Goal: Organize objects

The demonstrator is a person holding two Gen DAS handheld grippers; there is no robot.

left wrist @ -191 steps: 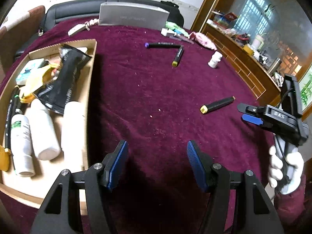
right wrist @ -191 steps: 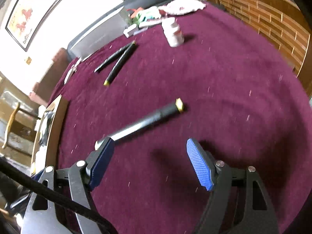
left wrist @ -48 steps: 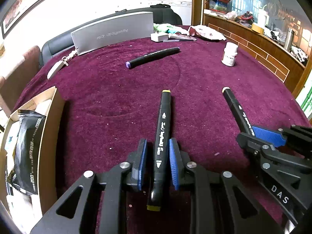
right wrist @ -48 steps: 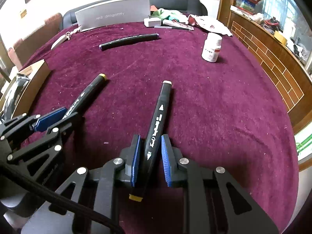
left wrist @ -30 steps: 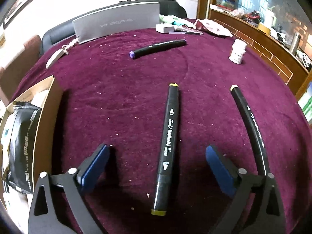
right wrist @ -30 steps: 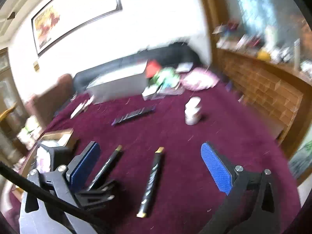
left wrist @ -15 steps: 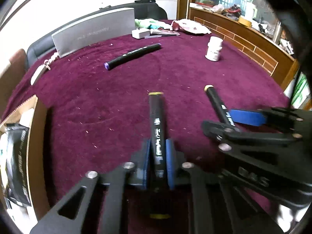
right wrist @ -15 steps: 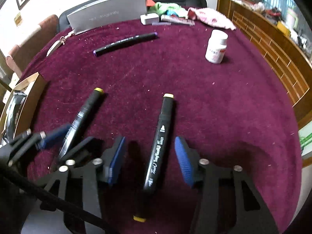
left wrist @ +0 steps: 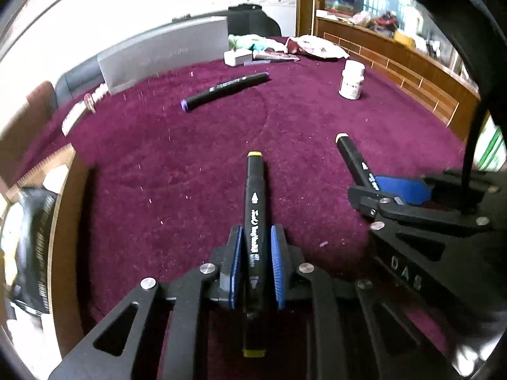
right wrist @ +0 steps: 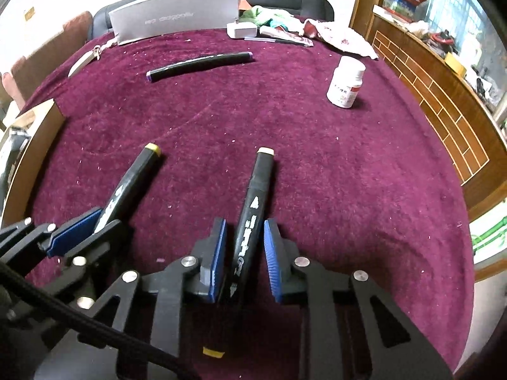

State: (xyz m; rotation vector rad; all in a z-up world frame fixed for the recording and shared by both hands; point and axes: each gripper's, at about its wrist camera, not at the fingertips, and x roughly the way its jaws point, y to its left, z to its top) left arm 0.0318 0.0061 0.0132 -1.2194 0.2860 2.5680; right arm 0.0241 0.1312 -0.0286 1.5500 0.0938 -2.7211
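My left gripper (left wrist: pixel 255 247) is shut on a black marker with yellow caps (left wrist: pixel 254 190), which points forward over the maroon table. My right gripper (right wrist: pixel 244 247) has its blue pads close around a black marker with a cream cap (right wrist: pixel 256 190); the pads look near its sides with slim gaps. Each gripper shows in the other view, the right gripper (left wrist: pixel 396 190) with its marker (left wrist: pixel 353 158), the left gripper (right wrist: pixel 76 231) with its marker (right wrist: pixel 133 183). A third black marker with purple ends (left wrist: pixel 225 90) lies further back, also in the right wrist view (right wrist: pixel 199 61).
A wooden tray (left wrist: pixel 63 190) holding a black pouch (left wrist: pixel 35 237) sits at the left edge. A white pill bottle (right wrist: pixel 345 82) stands at the right. A grey box (right wrist: pixel 177 12), a small white box (right wrist: pixel 240 28) and wrappers line the far edge.
The right gripper's jaws have closed in around the cream-capped marker. The left gripper stays shut on the yellow-capped marker. Both markers look slightly raised.
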